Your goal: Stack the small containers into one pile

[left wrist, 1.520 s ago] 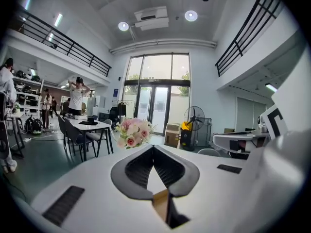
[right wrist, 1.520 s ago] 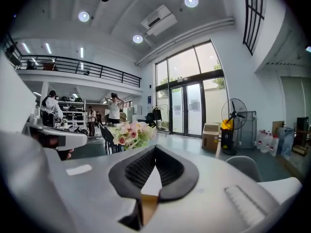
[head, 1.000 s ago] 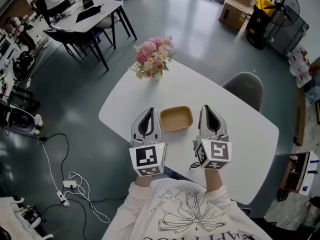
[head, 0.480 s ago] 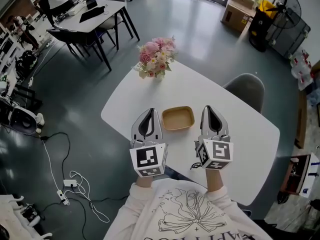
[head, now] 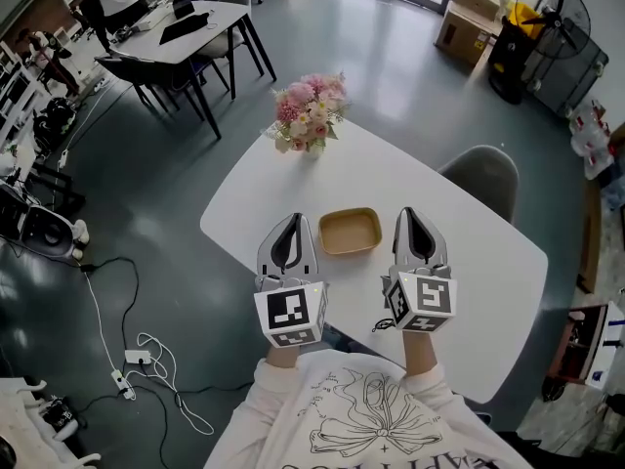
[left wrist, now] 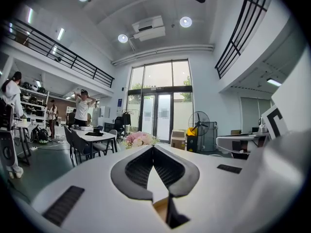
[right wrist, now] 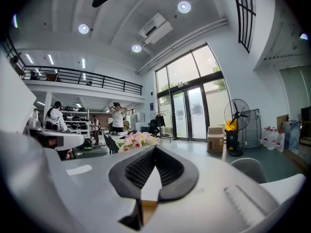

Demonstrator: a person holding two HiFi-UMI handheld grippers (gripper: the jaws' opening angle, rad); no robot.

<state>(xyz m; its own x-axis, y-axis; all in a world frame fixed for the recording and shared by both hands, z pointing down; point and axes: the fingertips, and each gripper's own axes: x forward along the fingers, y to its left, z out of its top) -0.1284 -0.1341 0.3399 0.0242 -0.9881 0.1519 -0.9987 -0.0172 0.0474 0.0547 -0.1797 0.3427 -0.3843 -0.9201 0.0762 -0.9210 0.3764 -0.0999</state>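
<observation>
A brown, square, shallow container (head: 349, 232) sits on the white table (head: 391, 179), near its front edge. From above it reads as one tray, and I cannot tell whether others are nested in it. My left gripper (head: 291, 220) rests just left of it, jaws shut and empty. My right gripper (head: 409, 214) lies just right of it, also shut on nothing. Both point away from me, level with the container but not touching it. The left gripper view shows the left gripper (left wrist: 153, 147) with its black pads meeting at the tips. The right gripper (right wrist: 154, 147) looks the same in its own view.
A vase of pink flowers (head: 309, 113) stands at the table's far edge. A grey chair (head: 480, 176) is tucked in at the far right side. Beyond are a desk with dark chairs (head: 176, 37), a fan (head: 543, 8), and cables on the floor (head: 146, 360).
The head view has drifted slightly. Both grippers and the container keep their places.
</observation>
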